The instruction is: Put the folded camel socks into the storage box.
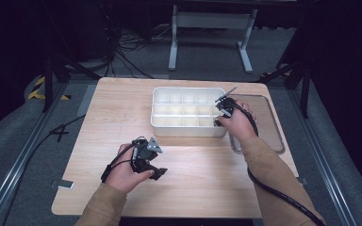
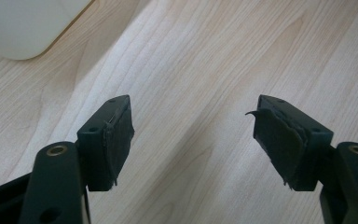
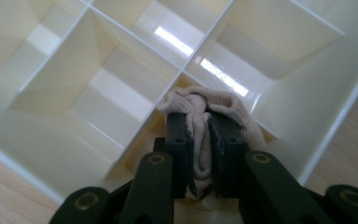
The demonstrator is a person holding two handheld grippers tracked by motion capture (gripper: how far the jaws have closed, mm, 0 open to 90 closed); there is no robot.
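A white box (image 1: 188,89) divided into several compartments stands at the middle back of the wooden table (image 1: 118,117). My right gripper (image 1: 218,120) reaches down into its near right corner. In the right gripper view my right gripper (image 3: 200,123) is shut on a bunched beige knitted cloth (image 3: 191,100), which lies in a corner compartment against the box wall (image 3: 307,126). My left gripper (image 1: 153,169) hovers low over the bare table near the front. In the left gripper view it (image 2: 193,121) stands open with only wood between its pads, and a corner of the box (image 2: 23,28) shows at top left.
A clear flat lid (image 1: 269,123) lies on the table just right of the box, under my right forearm. Cables trail from both grippers. Beyond the table's far edge are a grey floor, loose cables and a white stand (image 1: 210,21).
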